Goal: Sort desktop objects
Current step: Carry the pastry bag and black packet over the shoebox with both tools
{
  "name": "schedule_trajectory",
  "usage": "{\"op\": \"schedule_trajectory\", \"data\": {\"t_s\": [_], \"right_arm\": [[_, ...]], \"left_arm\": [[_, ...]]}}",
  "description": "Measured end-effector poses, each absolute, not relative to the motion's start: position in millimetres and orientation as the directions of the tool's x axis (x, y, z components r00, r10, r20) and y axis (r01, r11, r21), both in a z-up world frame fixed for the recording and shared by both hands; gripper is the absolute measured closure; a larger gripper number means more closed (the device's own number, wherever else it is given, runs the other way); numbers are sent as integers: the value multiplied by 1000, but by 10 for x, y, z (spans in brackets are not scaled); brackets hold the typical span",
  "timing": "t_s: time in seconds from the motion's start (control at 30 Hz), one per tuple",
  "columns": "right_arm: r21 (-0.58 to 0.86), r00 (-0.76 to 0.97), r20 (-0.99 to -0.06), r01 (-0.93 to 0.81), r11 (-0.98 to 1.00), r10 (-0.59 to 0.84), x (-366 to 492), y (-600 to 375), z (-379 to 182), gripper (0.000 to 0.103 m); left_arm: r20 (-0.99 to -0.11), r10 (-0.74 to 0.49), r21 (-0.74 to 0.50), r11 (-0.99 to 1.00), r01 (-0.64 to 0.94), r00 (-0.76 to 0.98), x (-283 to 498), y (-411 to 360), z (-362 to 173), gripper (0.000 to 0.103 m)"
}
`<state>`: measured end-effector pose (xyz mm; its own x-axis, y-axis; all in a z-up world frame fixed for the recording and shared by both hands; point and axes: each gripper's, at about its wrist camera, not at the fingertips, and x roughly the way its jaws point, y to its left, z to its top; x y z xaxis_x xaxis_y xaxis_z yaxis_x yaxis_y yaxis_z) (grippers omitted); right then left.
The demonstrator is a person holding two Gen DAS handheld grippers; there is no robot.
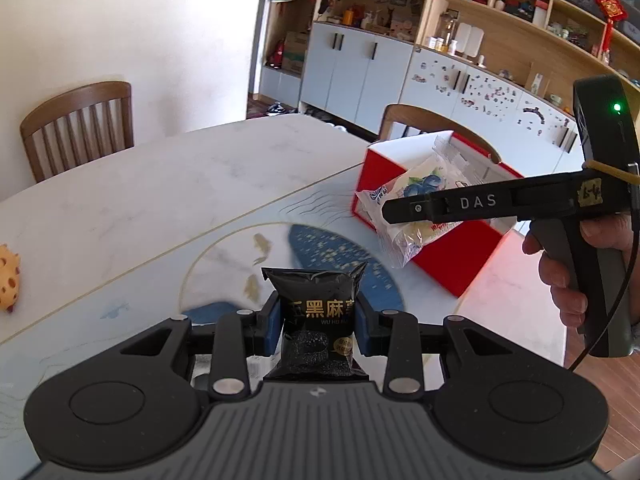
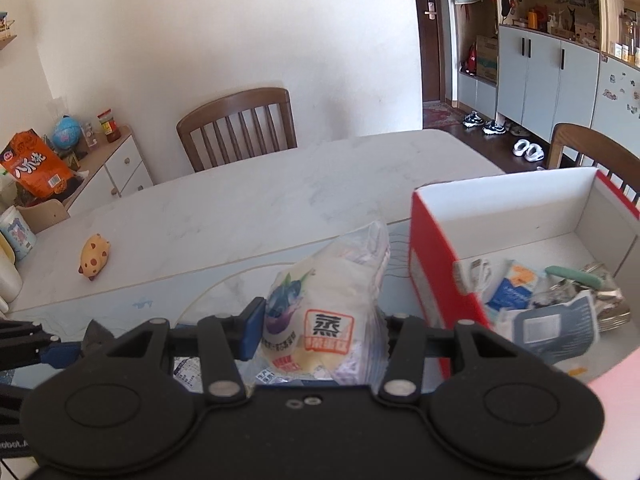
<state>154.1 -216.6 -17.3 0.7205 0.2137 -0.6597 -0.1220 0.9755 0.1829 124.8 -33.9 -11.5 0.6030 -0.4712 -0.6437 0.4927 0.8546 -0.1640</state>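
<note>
A light, crinkly black snack packet (image 1: 318, 320) is pinched by the left gripper (image 1: 318, 326) above the worktop (image 1: 160, 184). A soft bun bag (image 2: 324, 304), squeezed mid-body by the right gripper (image 2: 320, 334), is held beside the red box (image 2: 440, 280); gentle holds seem wise.

The left wrist view sits just behind its own fingers (image 1: 272, 322), close above the surface (image 1: 168, 184), and faces across it toward the cabinet wall (image 1: 360, 64) and shelving. The right wrist view rides equally low behind its fingers (image 2: 253, 330) but faces more toward the plain wall (image 2: 240, 24) and a wooden chair (image 2: 240, 124). Both take in the red box (image 1: 440, 256) (image 2: 434, 280), the white snack bag (image 1: 416, 184) (image 2: 324, 292), the orange toy (image 1: 8, 276) (image 2: 94, 256) and the same chair (image 1: 78, 124). At the right view's left edge, a blurred dark shape is probably the other gripper.
</note>
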Motion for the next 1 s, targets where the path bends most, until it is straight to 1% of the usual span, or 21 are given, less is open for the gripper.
{"op": "schedule_trajectory", "data": {"t_s": [0.5,1.0], "right_arm": [[199,718,-656,-136,970,235,1321,-2641,157,55],[163,704,-678,-137,977,212,1236,-3208,236,55]], "left_arm": [[-629,-510,-139,816,561,586,1284,-889,177,69],[-616,-556,-159,782,603,559,1435,-1479,300,69]]}}
